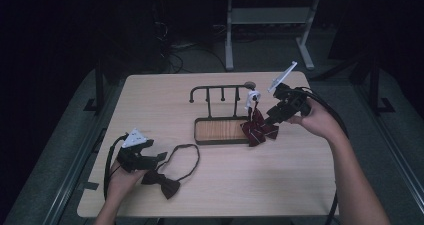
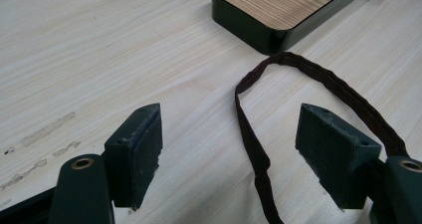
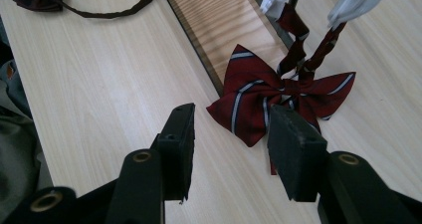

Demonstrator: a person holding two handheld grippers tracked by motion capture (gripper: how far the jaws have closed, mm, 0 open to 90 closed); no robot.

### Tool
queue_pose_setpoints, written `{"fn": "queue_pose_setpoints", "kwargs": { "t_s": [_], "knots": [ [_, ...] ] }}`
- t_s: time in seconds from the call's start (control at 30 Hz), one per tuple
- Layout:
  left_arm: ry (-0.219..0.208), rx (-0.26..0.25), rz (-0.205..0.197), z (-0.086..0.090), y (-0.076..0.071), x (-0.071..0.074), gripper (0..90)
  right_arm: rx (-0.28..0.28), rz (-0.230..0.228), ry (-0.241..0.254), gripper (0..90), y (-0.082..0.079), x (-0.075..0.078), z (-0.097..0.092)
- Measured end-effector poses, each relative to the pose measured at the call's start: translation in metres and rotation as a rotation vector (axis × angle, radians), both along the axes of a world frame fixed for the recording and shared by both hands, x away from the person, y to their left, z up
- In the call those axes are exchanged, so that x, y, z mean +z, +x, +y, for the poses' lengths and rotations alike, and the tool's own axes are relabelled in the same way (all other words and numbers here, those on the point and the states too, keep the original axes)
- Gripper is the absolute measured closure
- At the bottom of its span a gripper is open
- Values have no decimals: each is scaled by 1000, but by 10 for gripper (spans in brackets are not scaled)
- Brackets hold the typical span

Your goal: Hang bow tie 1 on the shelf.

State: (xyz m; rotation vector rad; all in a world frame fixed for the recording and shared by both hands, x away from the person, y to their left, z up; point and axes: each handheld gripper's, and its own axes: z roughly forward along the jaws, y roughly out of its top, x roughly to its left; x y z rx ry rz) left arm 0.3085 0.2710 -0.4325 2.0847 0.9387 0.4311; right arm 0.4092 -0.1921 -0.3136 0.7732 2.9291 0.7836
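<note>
Right gripper (image 3: 229, 149) jaws stand apart, nothing between them; striped red bow tie (image 3: 278, 97) lies just ahead, hanging by its strap from the rack (image 1: 220, 90) at the tray (image 1: 220, 130) edge. Left gripper (image 2: 229, 154) wide open over the dark bow tie's strap (image 2: 259, 149), not pinching.

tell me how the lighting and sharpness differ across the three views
High view: dim and soft, room black, only the table lit. Left gripper view: bright, the dark strap crisp, wood grain clear. Right gripper view: evenly lit, the striped bow tie sharp, near fingers slightly soft.
</note>
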Motion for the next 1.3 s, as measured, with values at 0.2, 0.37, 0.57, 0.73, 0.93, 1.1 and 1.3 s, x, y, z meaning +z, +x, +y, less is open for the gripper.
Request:
{"fn": "queue_pose_setpoints", "kwargs": {
  "t_s": [0.2, 0.37, 0.57, 0.73, 0.93, 1.1, 1.3],
  "knots": [
    [3, 1, 1, -1, 0, 0, 269, -9, 8, 9, 519, -5, -10, -6],
    [1, 2, 3, -1, 0, -1, 269, -19, 19, 22, 507, -8, -17, -12],
    [5, 1, 3, -1, 0, -1, 268, -29, 30, 27, 500, -12, -25, -18],
    [7, -3, 5, -1, 1, -1, 269, -35, 33, 36, 497, -13, -27, -21],
    [5, 1, 6, -1, 1, -2, 269, -28, 33, 23, 485, -18, -32, -22],
    [10, 0, 5, -1, 1, -2, 269, -35, 44, 19, 479, -18, -37, -26],
    [5, -2, -1, -2, 1, -2, 269, -41, 63, 15, 478, -21, -46, -30]
  ]
}}
